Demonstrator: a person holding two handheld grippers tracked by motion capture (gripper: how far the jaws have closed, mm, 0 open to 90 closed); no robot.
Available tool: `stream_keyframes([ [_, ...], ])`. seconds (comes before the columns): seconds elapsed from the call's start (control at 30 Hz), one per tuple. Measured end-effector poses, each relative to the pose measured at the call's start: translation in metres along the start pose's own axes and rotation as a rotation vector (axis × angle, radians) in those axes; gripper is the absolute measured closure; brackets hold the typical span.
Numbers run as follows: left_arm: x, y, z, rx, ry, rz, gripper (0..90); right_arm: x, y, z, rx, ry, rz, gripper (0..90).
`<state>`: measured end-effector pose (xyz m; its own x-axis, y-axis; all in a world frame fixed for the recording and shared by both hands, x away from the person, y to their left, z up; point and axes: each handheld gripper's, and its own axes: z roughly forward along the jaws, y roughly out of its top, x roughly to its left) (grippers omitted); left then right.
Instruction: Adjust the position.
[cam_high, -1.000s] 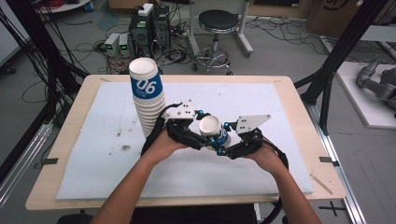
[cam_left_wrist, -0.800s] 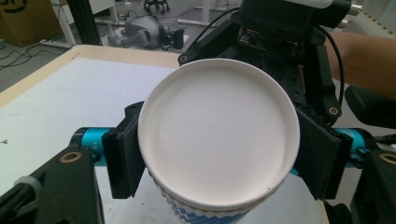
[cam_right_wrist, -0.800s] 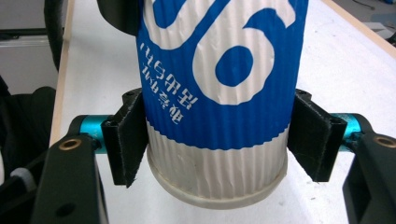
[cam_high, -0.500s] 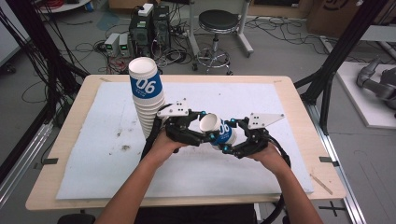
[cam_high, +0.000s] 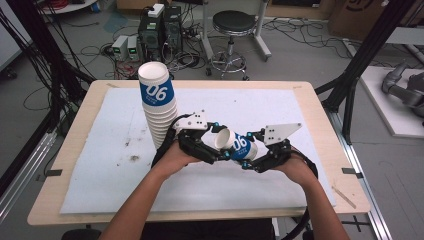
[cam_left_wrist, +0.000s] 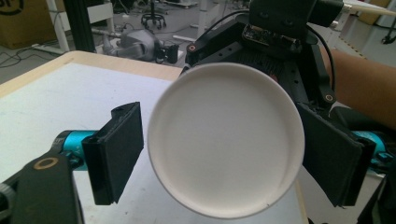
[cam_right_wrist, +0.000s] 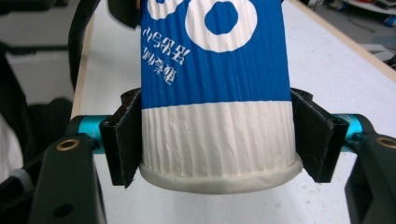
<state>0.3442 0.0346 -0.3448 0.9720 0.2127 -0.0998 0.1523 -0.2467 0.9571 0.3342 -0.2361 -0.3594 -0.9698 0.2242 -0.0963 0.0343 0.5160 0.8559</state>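
Observation:
A blue and white paper cup (cam_high: 239, 145) marked 06 lies tilted above the white mat, between the two grippers. My right gripper (cam_high: 251, 159) is shut on its white ribbed lower part (cam_right_wrist: 217, 140), one jaw on each side. The cup's round open mouth (cam_left_wrist: 224, 140) faces my left gripper (cam_high: 216, 150). That gripper is open, with its left jaw standing clear of the rim and its right jaw close beside it. A tall stack of the same cups (cam_high: 157, 107) stands on the mat just left of the left hand.
The white mat (cam_high: 115, 165) covers most of the wooden table (cam_high: 75, 130). There are dark crumbs on the mat at the left (cam_high: 132, 157). Past the far edge are a stool (cam_high: 231, 22), cables and computer boxes on the floor.
The cup has tipped from nearly upright to lying over, mouth toward the left gripper. The cup and the right hand have shifted a little to the right.

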Motion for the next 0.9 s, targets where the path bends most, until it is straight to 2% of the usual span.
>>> stream_keyframes([
  [0.1, 0.001, -0.001, 0.002, 0.012, -0.040, 0.007, 21.6, 0.001, 0.000, -0.001, 0.023, 0.019, -0.007, 27.6],
  [0.13, 0.000, -0.002, 0.003, 0.016, -0.064, 0.018, 26.2, 0.001, 0.000, -0.001, 0.027, 0.022, -0.008, 27.6],
  [0.23, 0.001, -0.002, 0.003, 0.012, -0.079, 0.031, 29.4, 0.002, -0.001, 0.000, 0.040, 0.034, -0.021, 26.3],
  [0.3, 0.003, -0.003, 0.002, -0.005, -0.078, 0.025, 29.4, 0.001, -0.002, -0.001, 0.014, 0.031, 0.003, 20.3],
  [0.37, 0.003, -0.003, 0.002, -0.037, -0.069, 0.026, 29.6, -0.002, -0.004, -0.001, -0.048, 0.029, 0.080, 16.7],
  [0.47, 0.003, -0.003, 0.000, -0.105, -0.083, 0.006, 30.1, -0.005, -0.010, -0.003, -0.107, 0.051, 0.132, 16.3],
  [0.53, 0.005, -0.004, -0.001, -0.145, -0.093, -0.013, 30.2, -0.005, -0.012, -0.004, -0.167, 0.059, 0.153, 16.4],
  [0.57, 0.006, -0.004, -0.002, -0.146, -0.094, -0.014, 30.3, -0.005, -0.013, -0.005, -0.196, 0.066, 0.159, 17.5],
  [0.63, 0.006, -0.004, -0.003, -0.145, -0.099, -0.025, 30.4, -0.007, -0.013, -0.007, -0.213, 0.077, 0.156, 19.9],
  [0.7, 0.005, -0.005, -0.003, -0.130, -0.102, -0.030, 30.3, -0.006, -0.013, -0.010, -0.213, 0.072, 0.130, 22.1],
  [0.77, 0.006, -0.006, -0.002, -0.109, -0.098, -0.038, 29.5, -0.006, -0.013, -0.012, -0.196, 0.068, 0.114, 23.6],
  [0.9, 0.004, -0.006, -0.003, -0.060, -0.064, -0.014, 26.6, -0.005, -0.008, -0.016, -0.150, 0.056, 0.080, 26.0],
])
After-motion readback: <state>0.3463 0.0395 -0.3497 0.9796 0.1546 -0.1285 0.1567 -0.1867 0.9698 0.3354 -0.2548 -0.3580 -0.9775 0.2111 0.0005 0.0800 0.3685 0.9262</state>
